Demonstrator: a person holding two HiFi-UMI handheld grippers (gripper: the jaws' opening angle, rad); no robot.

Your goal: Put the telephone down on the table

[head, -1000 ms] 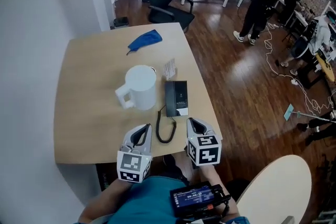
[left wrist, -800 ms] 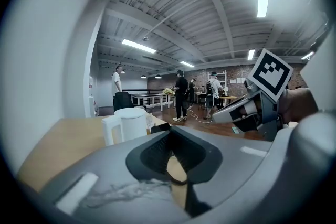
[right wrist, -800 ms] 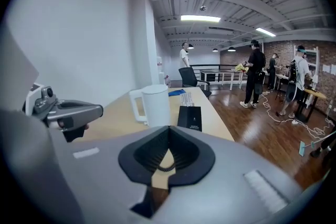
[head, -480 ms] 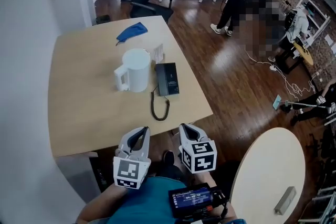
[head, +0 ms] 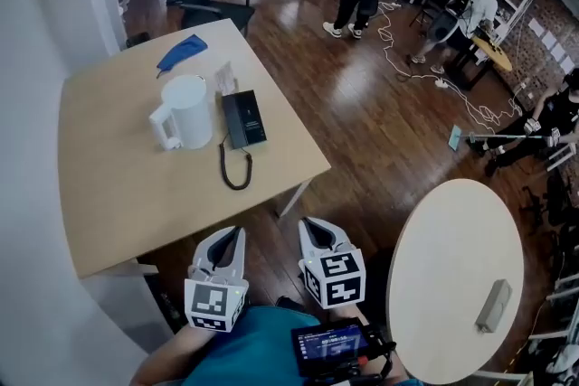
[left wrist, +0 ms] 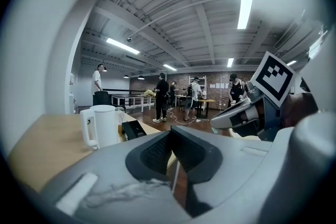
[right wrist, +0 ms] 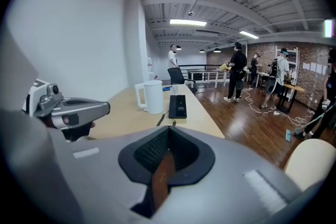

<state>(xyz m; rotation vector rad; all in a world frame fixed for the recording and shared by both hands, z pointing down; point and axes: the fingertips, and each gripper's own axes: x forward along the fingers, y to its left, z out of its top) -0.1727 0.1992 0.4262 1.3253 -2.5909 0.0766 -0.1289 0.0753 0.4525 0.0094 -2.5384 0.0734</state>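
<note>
While your left gripper [head: 235, 232] and right gripper [head: 308, 224] are both pinched shut on nothing, the telephone [head: 244, 117] lies on the table [head: 109, 194] well ahead of them, beside the white jug [head: 185, 111].

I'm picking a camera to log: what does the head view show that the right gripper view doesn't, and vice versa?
Only the head view: the marker cube on the right gripper, the screen at the person's chest, a grey object on the round table. Only the right gripper view: ceiling lights, and its jaws shut with nothing between. Both: the white jug, the black telephone on the wooden table, the left gripper.
</note>
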